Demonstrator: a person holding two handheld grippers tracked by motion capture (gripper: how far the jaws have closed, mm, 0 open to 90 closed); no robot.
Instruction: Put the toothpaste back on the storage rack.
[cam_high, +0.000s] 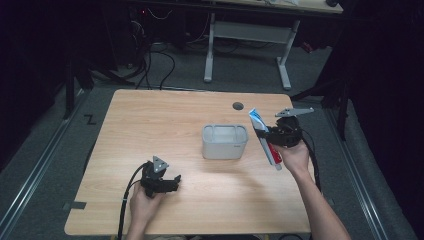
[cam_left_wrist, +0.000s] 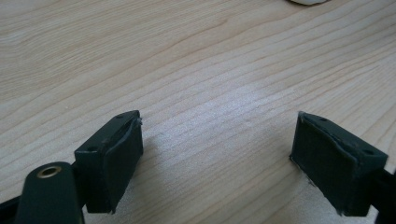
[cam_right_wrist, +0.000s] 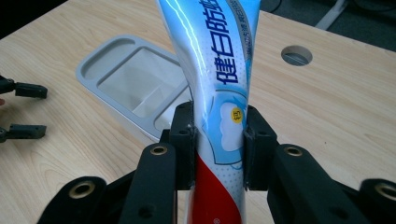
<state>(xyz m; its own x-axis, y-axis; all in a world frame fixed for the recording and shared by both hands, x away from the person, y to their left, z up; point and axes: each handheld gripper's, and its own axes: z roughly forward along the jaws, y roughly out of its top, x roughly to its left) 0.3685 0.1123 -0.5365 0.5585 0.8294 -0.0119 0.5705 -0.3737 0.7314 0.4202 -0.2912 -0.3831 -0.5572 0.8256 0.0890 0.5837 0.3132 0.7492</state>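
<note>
A blue, white and red toothpaste tube (cam_right_wrist: 212, 70) is pinched between the jaws of my right gripper (cam_right_wrist: 218, 140), which is shut on it. From the high view the tube (cam_high: 264, 137) hangs tilted above the table, just right of a grey divided holder (cam_high: 225, 141). The holder's (cam_right_wrist: 126, 74) compartments look empty in the right gripper view. My left gripper (cam_high: 170, 184) rests low at the table's near left, open, with bare wood between its pads (cam_left_wrist: 116, 158). That gripper (cam_right_wrist: 21, 109) sits at the left edge of the right gripper view.
The wooden table (cam_high: 150, 125) has a round cable hole (cam_high: 238, 106) behind the holder. Beyond the far edge stands a white desk frame (cam_high: 247, 45) among cables on the floor. Dark surroundings flank both sides.
</note>
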